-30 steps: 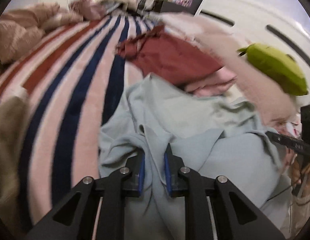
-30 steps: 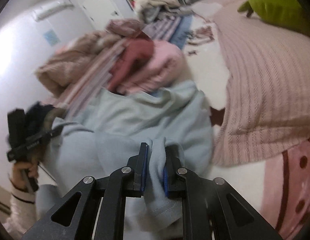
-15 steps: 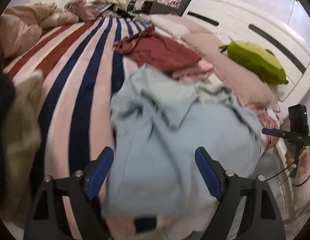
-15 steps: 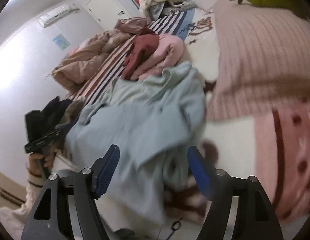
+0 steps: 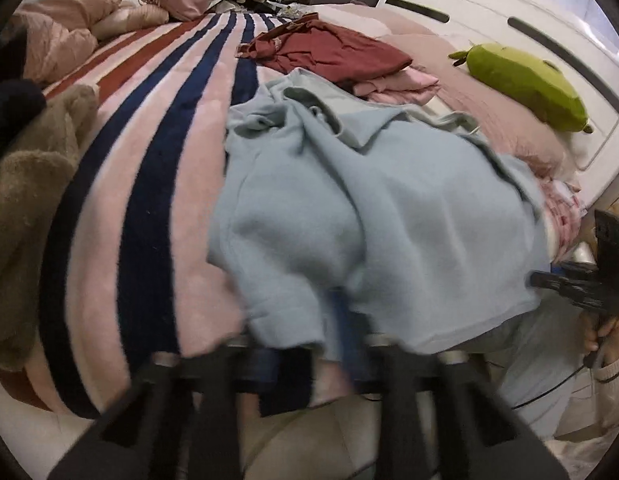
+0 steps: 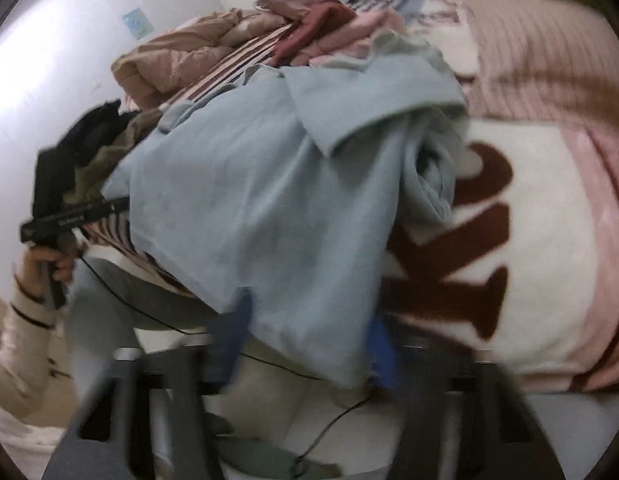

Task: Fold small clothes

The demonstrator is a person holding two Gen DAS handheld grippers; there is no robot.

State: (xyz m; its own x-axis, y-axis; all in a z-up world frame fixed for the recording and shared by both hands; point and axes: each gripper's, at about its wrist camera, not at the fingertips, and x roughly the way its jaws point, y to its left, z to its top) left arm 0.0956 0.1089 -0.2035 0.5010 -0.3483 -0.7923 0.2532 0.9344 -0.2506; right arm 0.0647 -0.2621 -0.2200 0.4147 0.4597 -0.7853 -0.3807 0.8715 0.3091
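Note:
A light blue sweatshirt [image 5: 369,208] lies spread on the striped blanket [image 5: 157,168], its hem hanging over the bed's near edge. My left gripper [image 5: 305,344] is blurred at that hem. Its jaws stand apart and are closing, with the hem draped over and between them. In the right wrist view the same sweatshirt [image 6: 249,184] hangs over the edge. My right gripper [image 6: 309,340] has its blue pads [image 6: 237,332] apart on either side of the hem, also closing. Each gripper shows in the other's view, the right one [image 5: 581,280] and the left one [image 6: 69,216], each held by a hand.
A dark red garment [image 5: 333,52] lies on folded pink clothes [image 5: 401,84] beyond the sweatshirt. A green plush toy [image 5: 525,80] rests by the white headboard [image 5: 489,12]. A brown furry throw [image 5: 33,184] and tan bedding [image 5: 57,36] lie at the left. Cables trail on the floor [image 6: 309,436].
Both grippers let go of the sweatshirt's folds, opened wide and drew back to the bed's near edge. They now sit blurred at the hem, which hangs lower over the edge.

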